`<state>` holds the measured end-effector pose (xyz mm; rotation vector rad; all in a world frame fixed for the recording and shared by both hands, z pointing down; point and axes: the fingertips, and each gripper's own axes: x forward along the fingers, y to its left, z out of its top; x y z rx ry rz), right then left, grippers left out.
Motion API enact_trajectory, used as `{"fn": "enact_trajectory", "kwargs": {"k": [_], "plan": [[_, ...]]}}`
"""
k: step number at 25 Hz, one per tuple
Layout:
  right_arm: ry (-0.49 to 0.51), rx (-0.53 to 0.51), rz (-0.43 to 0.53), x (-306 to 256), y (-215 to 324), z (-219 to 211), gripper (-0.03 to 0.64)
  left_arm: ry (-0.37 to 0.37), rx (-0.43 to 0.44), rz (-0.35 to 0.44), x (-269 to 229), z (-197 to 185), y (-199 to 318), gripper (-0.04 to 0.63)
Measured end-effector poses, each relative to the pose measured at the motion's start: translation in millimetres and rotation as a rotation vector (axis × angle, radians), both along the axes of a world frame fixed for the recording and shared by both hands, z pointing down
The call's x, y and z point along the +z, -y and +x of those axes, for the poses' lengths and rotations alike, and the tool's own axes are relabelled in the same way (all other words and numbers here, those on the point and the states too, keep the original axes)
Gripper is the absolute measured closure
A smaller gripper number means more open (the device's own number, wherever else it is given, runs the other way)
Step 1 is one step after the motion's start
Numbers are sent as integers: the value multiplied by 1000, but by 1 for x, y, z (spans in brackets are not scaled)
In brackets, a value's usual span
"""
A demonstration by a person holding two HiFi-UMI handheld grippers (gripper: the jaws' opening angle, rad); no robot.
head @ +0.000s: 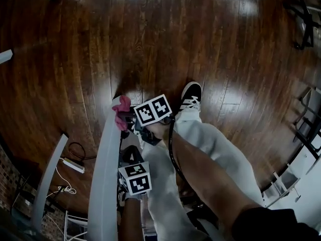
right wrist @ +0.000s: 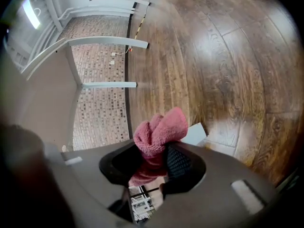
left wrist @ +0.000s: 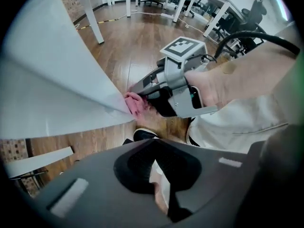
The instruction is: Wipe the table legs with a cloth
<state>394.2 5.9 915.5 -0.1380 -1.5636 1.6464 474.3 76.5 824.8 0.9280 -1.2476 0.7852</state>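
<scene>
Where the white leg (head: 103,174) tapers to its lower end near the floor (head: 200,34), the pink cloth (head: 122,112) sits bunched against it, touching the leg's tip on the side facing the person. The right gripper (right wrist: 159,158) has the cloth clamped: in the right gripper view a folded wad fills the gap between the jaws and bulges out past them, with a pale corner of the leg just behind it. That gripper reaches the leg from beside it, angled downward, and its marker cube (head: 153,109) rides just off the leg's end. The left gripper (left wrist: 159,175) hangs further up the leg and close beside it, pointing straight down, its jaws closed together with nothing between them; its cube (head: 135,178) lies next to the leg's edge. A black-and-white shoe (head: 190,97) stands on the floor just beyond the right gripper, away from the leg, and white trousers (head: 215,144) run back from it towards the camera. On the leg's other side, a white power strip (head: 73,164) with cables lies on the boards. Well beyond the leg, the right gripper view shows a brick wall (right wrist: 97,80) and more white legs (right wrist: 107,84) before it.
</scene>
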Motion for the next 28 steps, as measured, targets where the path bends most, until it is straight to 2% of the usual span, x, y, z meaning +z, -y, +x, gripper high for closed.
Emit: {"fn": "enact_trajectory", "kwargs": {"k": [8,12,15,20,25,28], "plan": [[-181,2,39,87,-3,8,486,-85,47,-26,-13,34,-5,594],[-257,30,61,118,0,10,486,-89,50,-48,-12,37,-2,592],[-286,65,51,119,0,11,489,-80,38,-57,-12,35,-2,594],[-181,76,-9,69,7,-1,494,-71,-18,-99,-14,32,-4,592],[-59,-72,-4,-20,-1,-6,495,-77,-35,-116,-43,40,4,594],[-18,-83,-36,-90,-7,-2,495,-77,-4,-116,-82,48,11,594]]}}
